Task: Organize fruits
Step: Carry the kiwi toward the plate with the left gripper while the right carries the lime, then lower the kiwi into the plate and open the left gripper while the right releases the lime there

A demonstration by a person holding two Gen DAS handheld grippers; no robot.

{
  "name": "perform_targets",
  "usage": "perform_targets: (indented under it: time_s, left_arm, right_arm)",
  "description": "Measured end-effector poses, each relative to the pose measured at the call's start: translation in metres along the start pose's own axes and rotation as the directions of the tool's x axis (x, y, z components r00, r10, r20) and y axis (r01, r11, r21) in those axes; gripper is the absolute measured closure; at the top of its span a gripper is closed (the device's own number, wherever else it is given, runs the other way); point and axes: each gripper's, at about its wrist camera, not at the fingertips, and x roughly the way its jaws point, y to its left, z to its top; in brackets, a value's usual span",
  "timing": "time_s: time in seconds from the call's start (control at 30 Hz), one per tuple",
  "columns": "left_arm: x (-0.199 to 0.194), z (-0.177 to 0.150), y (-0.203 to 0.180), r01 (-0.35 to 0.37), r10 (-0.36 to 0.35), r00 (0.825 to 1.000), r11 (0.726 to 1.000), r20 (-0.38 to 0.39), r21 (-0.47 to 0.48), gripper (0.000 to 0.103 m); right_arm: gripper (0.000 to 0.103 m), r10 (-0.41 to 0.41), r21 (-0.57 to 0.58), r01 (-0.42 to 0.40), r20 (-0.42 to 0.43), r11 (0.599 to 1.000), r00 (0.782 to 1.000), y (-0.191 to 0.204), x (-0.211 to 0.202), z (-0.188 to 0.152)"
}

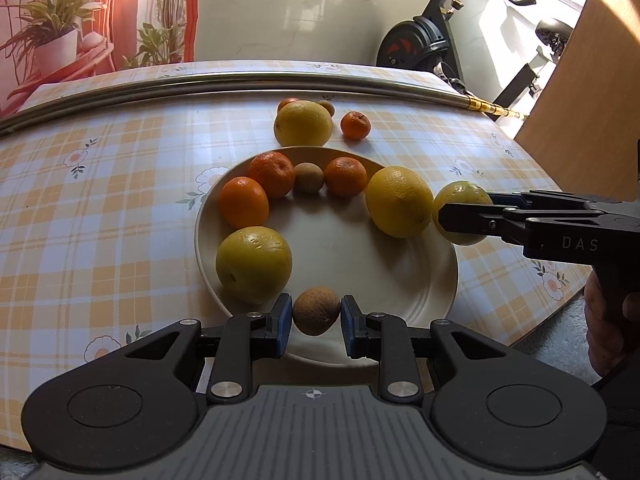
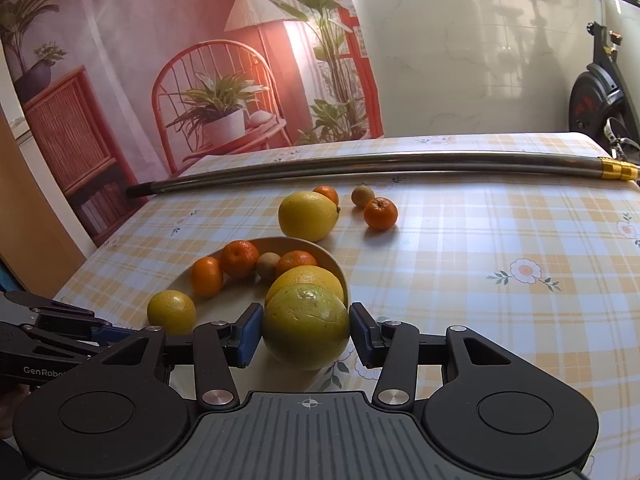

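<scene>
Two grippers each held fruit at the plate (image 1: 448, 280): the left gripper (image 1: 316, 318) clamped a small brown fruit (image 1: 316, 311) over its near rim. The right gripper (image 2: 306, 330) gripped a yellow-green citrus (image 2: 306, 326) just outside the right rim, so the plate lay leftward of it.

Sunlit checked tablecloth (image 2: 500, 240), red printed backdrop (image 2: 200, 60), white tiled wall (image 2: 460, 60), exercise bike (image 1: 424, 40).

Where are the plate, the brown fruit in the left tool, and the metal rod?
plate (image 1: 434, 280), left wrist view, bare inner surface.
brown fruit (image 1: 316, 311), left wrist view, middle.
metal rod (image 2: 380, 160), right wrist view, mid-shaft.
</scene>
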Motion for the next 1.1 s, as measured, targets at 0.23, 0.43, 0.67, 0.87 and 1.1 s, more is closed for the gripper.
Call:
perform_targets:
  time_s: [0.23,0.43,0.67,0.87,1.1]
  left_arm:
    - [0.004,-0.001,-0.001,-0.069,0.069,0.998,0.997,-0.003,0.026,0.075]
    - [0.004,-0.002,-0.002,-0.086,0.086,0.996,0.996,0.007,0.034,0.075]
    - [0.007,-0.003,-0.009,-0.122,0.121,0.992,0.991,0.016,0.060,0.075]
    - [0.007,-0.005,-0.008,-0.118,0.117,0.993,0.992,0.025,0.046,0.075]
    - [0.004,-0.008,-0.007,-0.117,0.116,0.992,0.993,0.041,0.024,0.075]
  right_arm:
    - [0.060,0.020,-0.019,-0.020,-0.041,1.000,0.999,0.005,0.007,-0.005]
    - [0.060,0.032,-0.040,-0.035,-0.076,0.999,0.997,0.010,0.015,-0.011]
    - [0.060,0.029,-0.097,-0.039,-0.104,0.995,0.994,0.021,0.023,-0.014]
    - [0.059,0.030,-0.121,-0.044,-0.117,0.992,0.993,0.026,0.028,-0.018]
    - [0.060,0.026,-0.123,-0.041,-0.119,0.992,0.993,0.025,0.029,-0.018]
